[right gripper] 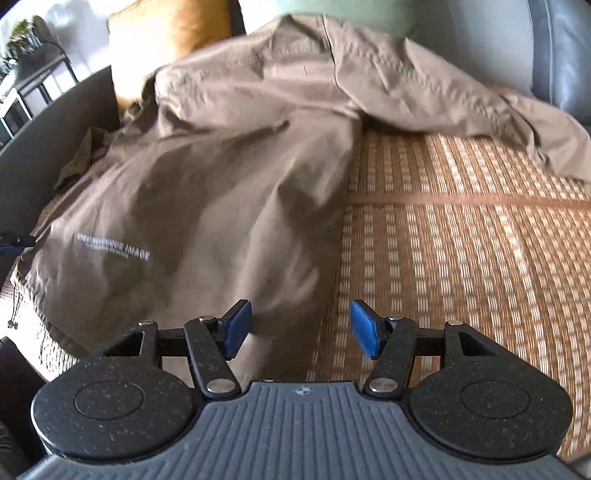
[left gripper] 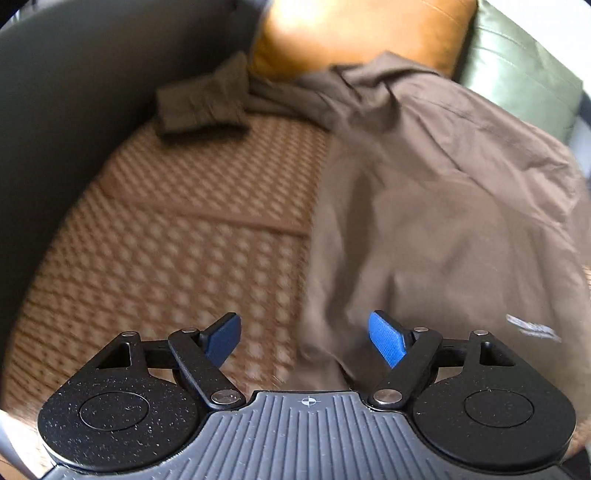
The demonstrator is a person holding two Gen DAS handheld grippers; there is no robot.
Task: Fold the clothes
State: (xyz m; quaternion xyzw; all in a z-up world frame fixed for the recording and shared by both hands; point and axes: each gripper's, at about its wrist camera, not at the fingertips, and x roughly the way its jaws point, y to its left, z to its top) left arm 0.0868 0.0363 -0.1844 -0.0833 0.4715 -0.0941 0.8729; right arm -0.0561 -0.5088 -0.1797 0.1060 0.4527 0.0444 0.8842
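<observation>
A brown jacket (left gripper: 443, 221) with small white lettering (left gripper: 532, 326) lies spread on a woven mat (left gripper: 166, 240). One sleeve (left gripper: 203, 103) reaches left toward the sofa arm. My left gripper (left gripper: 306, 341) is open above the jacket's lower left edge. Its left blue pad (left gripper: 223, 341) is over bare mat and its right pad (left gripper: 386, 341) is over cloth, with nothing pinched. In the right wrist view the jacket (right gripper: 221, 166) fills the left half, and its other sleeve (right gripper: 480, 107) trails right. My right gripper (right gripper: 301, 330) is open above the jacket's right edge, gripping nothing.
The mat (right gripper: 461, 258) covers a sofa seat. An orange cushion (left gripper: 351, 33) and a green cushion (left gripper: 517, 74) lean at the back. A dark sofa arm (left gripper: 74, 92) walls the left side. Grey sofa upholstery (right gripper: 561, 44) rises at the back right. A drawcord (right gripper: 13, 306) dangles off the front edge.
</observation>
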